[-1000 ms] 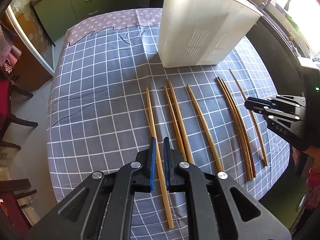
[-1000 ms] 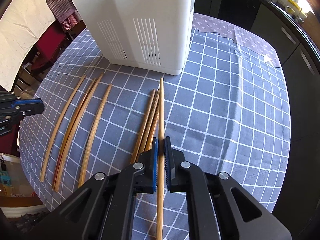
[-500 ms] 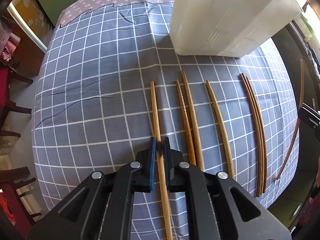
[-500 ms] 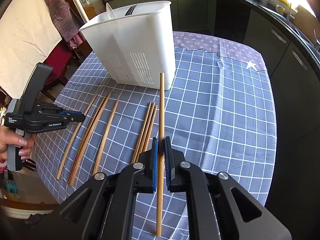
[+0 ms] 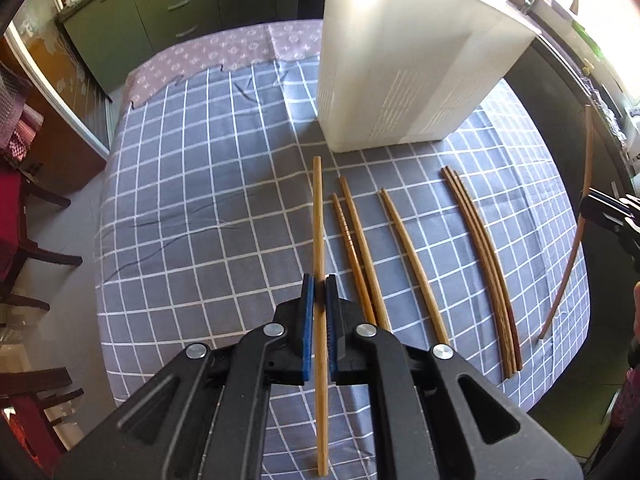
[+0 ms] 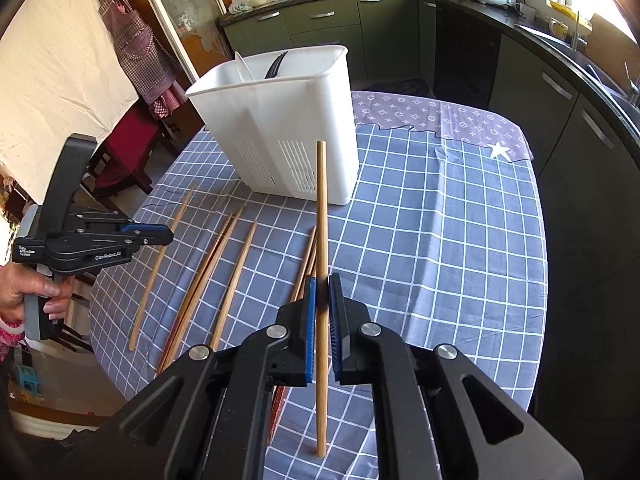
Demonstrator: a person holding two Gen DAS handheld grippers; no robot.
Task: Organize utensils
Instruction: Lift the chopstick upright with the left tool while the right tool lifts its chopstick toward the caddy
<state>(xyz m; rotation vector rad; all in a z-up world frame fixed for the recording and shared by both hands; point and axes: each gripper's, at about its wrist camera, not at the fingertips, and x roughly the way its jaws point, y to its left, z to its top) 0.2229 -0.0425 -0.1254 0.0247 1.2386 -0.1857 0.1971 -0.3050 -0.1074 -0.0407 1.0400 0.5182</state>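
In the left wrist view my left gripper [image 5: 319, 280] is shut on a pale wooden chopstick [image 5: 318, 216] that runs straight out between the blue pads. Several more chopsticks [image 5: 408, 256] lie side by side on the checked cloth in front of the white utensil holder [image 5: 400, 80]. At the right edge the right gripper [image 5: 588, 204] holds a darker chopstick [image 5: 576, 248] raised beside the table. In the right wrist view my right gripper [image 6: 322, 280] is shut on a pale chopstick [image 6: 321, 200], held above the cloth. It points toward the holder [image 6: 280, 128], which has utensils inside.
The grey-blue checked tablecloth [image 5: 200, 220] covers the table, with a purple patterned strip [image 6: 440, 112] at the far end. The left gripper [image 6: 160, 234], held by a hand [image 6: 28, 292], hangs at the table's left edge. Green cabinets [image 6: 328, 20] and dark chairs [image 5: 24, 240] surround the table.
My right gripper has risen with its chopstick, so the holder's open top has come into its view. In the left wrist view the held chopstick now lies straight along the fingers.
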